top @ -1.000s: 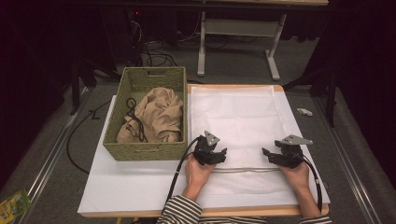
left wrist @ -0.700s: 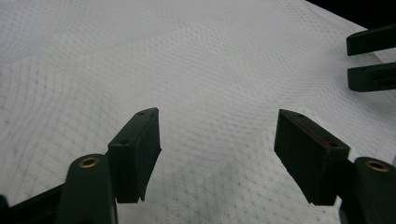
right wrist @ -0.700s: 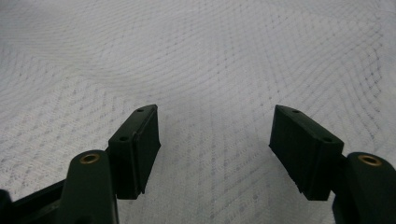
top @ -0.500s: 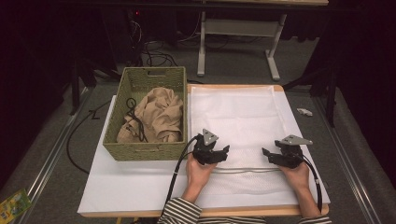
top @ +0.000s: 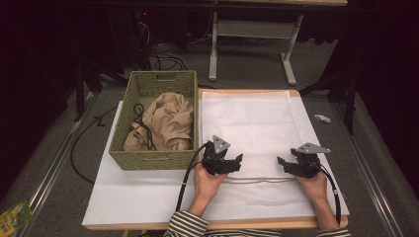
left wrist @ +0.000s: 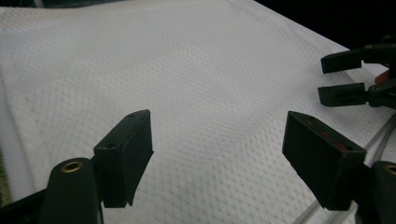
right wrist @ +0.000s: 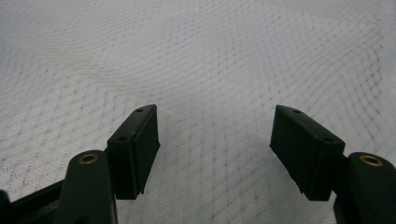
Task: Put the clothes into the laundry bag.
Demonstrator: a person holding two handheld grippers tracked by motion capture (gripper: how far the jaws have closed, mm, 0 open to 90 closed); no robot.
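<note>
High view: your left gripper [top: 236,160] has lifted, jaws just widened, empty; right gripper [top: 283,162] wide over flat white mesh cloth [top: 247,123].

No readable text from where I sit.
I can make out no label, brand, number or sign; the green packet [top: 15,216] on the floor carries print too small to read.

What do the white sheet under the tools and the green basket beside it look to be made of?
White mesh sheet: seemingly thin synthetic netting, matte; a fine diamond weave shows in both gripper views, and it lies in soft ripples. Green woven basket: apparently wicker or seagrass, dyed olive; braided strands show along its walls.
</note>
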